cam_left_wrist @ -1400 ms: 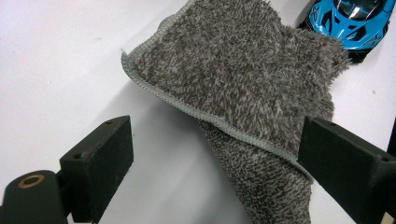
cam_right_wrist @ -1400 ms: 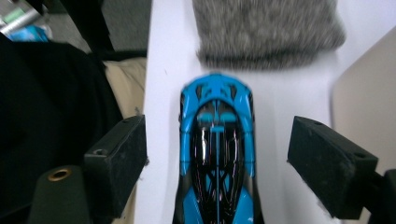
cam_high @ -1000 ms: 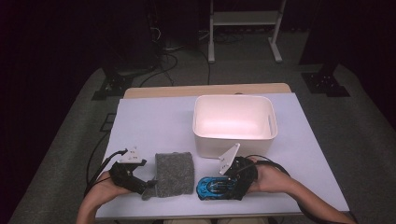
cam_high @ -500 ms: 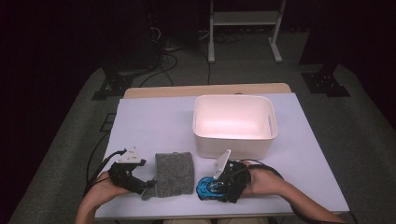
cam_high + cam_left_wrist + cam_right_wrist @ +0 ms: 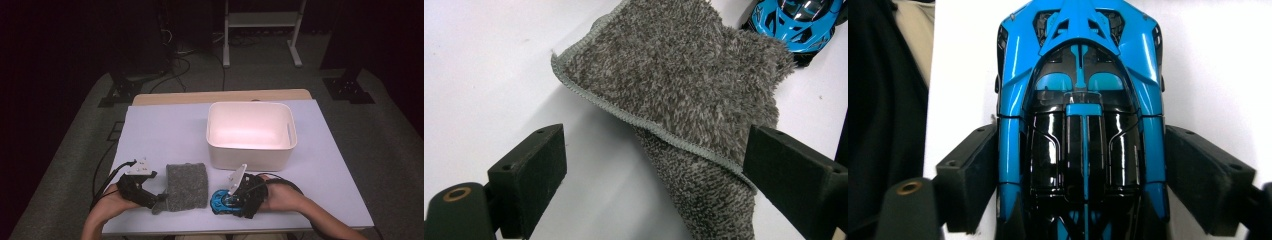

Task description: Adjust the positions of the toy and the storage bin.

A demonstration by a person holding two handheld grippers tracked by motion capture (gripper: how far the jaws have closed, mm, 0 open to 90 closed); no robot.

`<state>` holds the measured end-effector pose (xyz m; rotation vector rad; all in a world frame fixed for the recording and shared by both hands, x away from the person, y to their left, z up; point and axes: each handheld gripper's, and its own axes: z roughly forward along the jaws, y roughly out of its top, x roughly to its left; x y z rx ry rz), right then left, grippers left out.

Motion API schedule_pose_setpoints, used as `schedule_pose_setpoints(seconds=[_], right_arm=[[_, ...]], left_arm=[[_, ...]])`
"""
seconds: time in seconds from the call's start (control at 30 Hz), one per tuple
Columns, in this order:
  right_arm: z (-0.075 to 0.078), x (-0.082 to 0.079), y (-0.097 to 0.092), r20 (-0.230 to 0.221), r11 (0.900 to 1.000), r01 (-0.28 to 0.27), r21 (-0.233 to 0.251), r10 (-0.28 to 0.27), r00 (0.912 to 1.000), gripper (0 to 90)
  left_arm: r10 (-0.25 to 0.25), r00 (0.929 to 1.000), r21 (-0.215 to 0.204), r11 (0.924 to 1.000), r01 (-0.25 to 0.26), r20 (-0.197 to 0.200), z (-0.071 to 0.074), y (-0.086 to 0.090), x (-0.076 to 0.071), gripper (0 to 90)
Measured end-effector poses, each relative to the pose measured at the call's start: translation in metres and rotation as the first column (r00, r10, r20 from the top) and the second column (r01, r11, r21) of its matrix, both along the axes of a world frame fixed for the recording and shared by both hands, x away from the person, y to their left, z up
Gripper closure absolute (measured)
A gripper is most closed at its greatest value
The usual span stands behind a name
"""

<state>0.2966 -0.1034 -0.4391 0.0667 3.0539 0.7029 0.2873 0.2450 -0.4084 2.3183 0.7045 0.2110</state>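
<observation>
high view: the white tub (image 5: 250,134) sits mid-table, nothing in it. near the front edge, the grey cloth (image 5: 186,185) lies left of it and the blue toy car (image 5: 220,202) beside the cloth.

left gripper view: the left gripper (image 5: 651,172) is spread wide around a cloth corner.

right gripper view: the right gripper (image 5: 1080,172) presses both jaws against the car's sides.
</observation>
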Motion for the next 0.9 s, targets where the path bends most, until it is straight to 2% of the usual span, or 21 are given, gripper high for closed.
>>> schedule_pose_setpoints(seconds=[0.17, 0.53, 0.77, 0.9], right_arm=[[0.002, -0.001, 0.000, -0.001, 1.0000, -0.003, -0.001, 0.003, 1.0000, 24.7], [0.004, 0.001, -0.003, -0.014, 0.9999, -0.016, 0.000, 0.016, 0.9998, 25.2], [0.005, 0.001, -0.006, -0.017, 0.9995, -0.023, 0.022, 0.023, 0.9996, 25.2], [0.013, 0.003, -0.008, -0.026, 0.9990, -0.021, 0.040, 0.022, 0.9994, 25.2]], left_arm=[[-0.002, 1.0000, 0.001, 1.0000, 0.002, -0.002, 0.000, 0.000, -0.001, 9.7], [0.005, 1.0000, -0.006, 1.0000, -0.005, 0.002, -0.001, 0.002, 0.000, 9.7], [0.001, 1.0000, -0.005, 1.0000, -0.001, 0.005, 0.000, 0.003, -0.001, 9.7], [0.006, 1.0000, -0.010, 0.9999, -0.006, 0.004, 0.000, 0.003, -0.001, 9.7]])
